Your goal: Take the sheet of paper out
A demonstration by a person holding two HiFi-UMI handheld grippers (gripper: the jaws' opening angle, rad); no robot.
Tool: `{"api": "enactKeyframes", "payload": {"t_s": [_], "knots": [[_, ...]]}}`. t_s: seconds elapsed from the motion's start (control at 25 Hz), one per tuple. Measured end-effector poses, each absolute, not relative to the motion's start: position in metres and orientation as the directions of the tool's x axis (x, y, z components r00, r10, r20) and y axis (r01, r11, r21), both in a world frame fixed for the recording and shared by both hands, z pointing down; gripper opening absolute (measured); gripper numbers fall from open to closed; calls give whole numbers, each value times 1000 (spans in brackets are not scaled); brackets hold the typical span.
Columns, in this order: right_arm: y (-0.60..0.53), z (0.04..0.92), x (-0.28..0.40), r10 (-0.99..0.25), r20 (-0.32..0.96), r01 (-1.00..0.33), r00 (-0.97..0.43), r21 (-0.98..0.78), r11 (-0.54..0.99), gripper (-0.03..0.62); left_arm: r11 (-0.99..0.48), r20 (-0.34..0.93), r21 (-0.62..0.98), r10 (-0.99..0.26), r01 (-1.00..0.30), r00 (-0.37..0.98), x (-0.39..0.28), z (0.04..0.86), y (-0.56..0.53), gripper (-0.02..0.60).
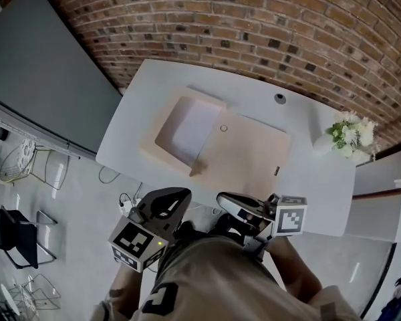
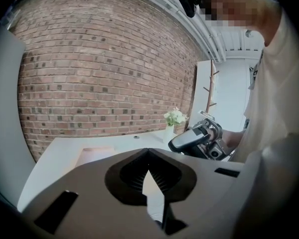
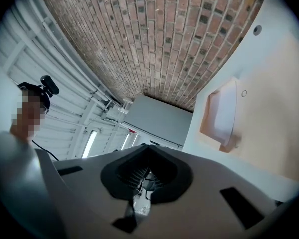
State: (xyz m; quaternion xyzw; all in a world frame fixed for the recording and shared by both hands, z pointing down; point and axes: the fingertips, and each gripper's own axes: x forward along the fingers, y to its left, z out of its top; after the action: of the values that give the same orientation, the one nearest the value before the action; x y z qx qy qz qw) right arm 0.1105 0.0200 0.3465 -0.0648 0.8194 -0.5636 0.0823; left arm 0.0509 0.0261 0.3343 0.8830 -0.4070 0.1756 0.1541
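Inside folder [image 1: 254, 156] left half — sheet of paper [image 1: 190, 129] flat, untouched. Left gripper [image 1: 180, 194], right gripper [image 1: 224, 199] both short of folder's near edge — jaws closed, empty (staged for reach, I'd guess).

brick wall [image 1: 254, 19] (red), white table [image 1: 254, 92]

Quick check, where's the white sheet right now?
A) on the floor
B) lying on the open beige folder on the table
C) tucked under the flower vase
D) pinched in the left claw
B: the white sheet lies on the left part of the open beige folder on the table, while the left claw and right claw are both shut on nothing.
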Motion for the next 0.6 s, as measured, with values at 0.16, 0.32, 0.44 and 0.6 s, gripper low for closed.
{"api": "enactKeyframes", "payload": {"t_s": [0.16, 0.32, 0.44, 0.6], "knots": [[10, 360, 115, -190, -41, -27, -981, -939, 342, 25, -605, 453, 119, -672, -787, 585, 53, 335, 23, 14], [-2, 378, 111, -211, 0, -68, -978, -946, 316, 25, -596, 458, 117, -677, -794, 576, 46, 335, 17, 14], [-9, 389, 103, -189, -31, -26, -982, -956, 293, 108, -599, 447, 123, -679, -791, 583, 39, 336, 10, 14], [-22, 407, 89, -219, -24, -23, -975, -977, 211, 248, -622, 428, 142, -663, -770, 614, 25, 341, -3, 14]]}}
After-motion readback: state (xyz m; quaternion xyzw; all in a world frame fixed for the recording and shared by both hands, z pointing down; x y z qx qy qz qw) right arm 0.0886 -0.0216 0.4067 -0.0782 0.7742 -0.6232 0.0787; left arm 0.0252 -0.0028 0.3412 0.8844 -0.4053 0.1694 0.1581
